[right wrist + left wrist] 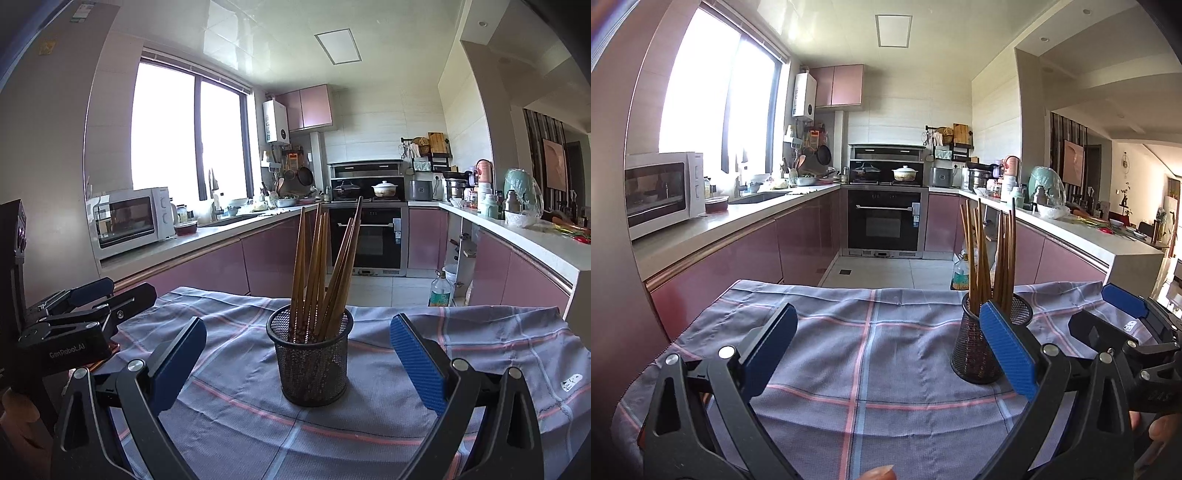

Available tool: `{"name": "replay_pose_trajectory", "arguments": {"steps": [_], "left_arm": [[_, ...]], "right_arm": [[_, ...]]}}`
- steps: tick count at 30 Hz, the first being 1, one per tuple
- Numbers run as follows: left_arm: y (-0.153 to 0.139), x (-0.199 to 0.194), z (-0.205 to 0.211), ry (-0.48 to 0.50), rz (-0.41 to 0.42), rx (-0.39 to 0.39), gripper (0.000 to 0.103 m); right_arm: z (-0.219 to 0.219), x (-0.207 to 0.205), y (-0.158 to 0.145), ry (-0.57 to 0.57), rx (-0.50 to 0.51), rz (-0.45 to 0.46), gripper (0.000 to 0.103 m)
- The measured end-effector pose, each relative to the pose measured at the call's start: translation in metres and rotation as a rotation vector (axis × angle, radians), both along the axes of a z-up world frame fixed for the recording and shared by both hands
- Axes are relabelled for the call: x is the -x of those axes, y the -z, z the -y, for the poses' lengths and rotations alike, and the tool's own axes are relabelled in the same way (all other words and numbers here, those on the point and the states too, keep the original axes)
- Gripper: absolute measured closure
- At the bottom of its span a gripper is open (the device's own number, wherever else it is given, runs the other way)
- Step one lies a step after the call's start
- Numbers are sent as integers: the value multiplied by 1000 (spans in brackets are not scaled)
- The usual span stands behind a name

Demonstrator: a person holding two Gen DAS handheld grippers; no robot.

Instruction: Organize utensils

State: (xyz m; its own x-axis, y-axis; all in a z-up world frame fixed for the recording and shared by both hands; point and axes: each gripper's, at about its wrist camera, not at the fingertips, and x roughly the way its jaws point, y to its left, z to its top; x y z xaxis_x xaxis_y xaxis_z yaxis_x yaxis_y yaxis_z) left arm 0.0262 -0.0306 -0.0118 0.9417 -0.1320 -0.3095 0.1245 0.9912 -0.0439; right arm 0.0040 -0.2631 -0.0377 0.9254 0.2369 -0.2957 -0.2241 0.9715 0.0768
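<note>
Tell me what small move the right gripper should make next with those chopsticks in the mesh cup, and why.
Probably ease the right gripper forward and up toward the chopsticks. It is open and empty, and the black mesh cup stands upright on the checked cloth straight ahead between its fingers. The left gripper, also open, sits off to the side of the cup.

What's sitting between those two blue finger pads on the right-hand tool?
In the right wrist view, a black mesh cup of wooden chopsticks stands on the plaid cloth, ahead of the open right gripper, untouched.
</note>
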Motion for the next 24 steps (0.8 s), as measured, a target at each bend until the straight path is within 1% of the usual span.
{"name": "replay_pose_trajectory", "arguments": {"steps": [11, 24], "left_arm": [[-4, 8, 2, -28, 53, -11, 6], [-3, 11, 1, -41, 74, -11, 6]], "right_arm": [[0, 1, 1, -2, 2, 4, 7], [-1, 1, 0, -3, 3, 14, 7]]}}
